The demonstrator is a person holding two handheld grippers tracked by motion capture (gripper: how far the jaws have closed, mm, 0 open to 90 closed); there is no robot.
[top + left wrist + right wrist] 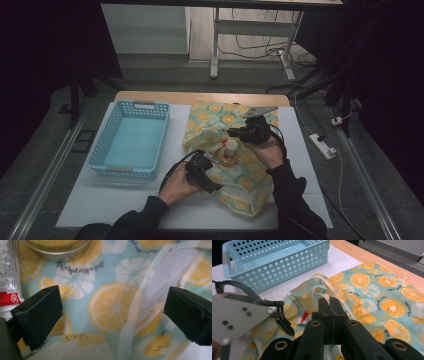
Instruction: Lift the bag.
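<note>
A: High view first: a bag (235, 150) printed with orange slices lies on the white table (100, 200), just right of a blue basket (131, 140). A tin (227, 159) and a tube (216, 156) sit together on the bag's middle, with a small white-capped bottle (231, 146) touching the tin.

B: And the right gripper (240, 132)?

A: Its jaws are together, clamped on the bag's white strap (325, 298). In the right gripper view the strap rises into the closed jaws, so that side of the bag is held up.

B: The left gripper (207, 162)?

A: Jaws well apart. The left gripper view looks straight down on the cloth, with a pale strap (150, 297) running between the two pads and neither pad (40, 315) touching it. The tube's end (8, 277) is just beside the left pad, and the tin's rim (57, 253) sits beyond it.

B: So which step is this?

A: I'd judge the bag is being opened. One strap is already pinched, and the other hand is lining up over the second.

B: Next move?

A: Probably lower the open jaws around that pale strap and close on it alone. The tube lies close, so the left pad should stay clear of it, and the thin strap could slip out if the bite is shallow
</note>
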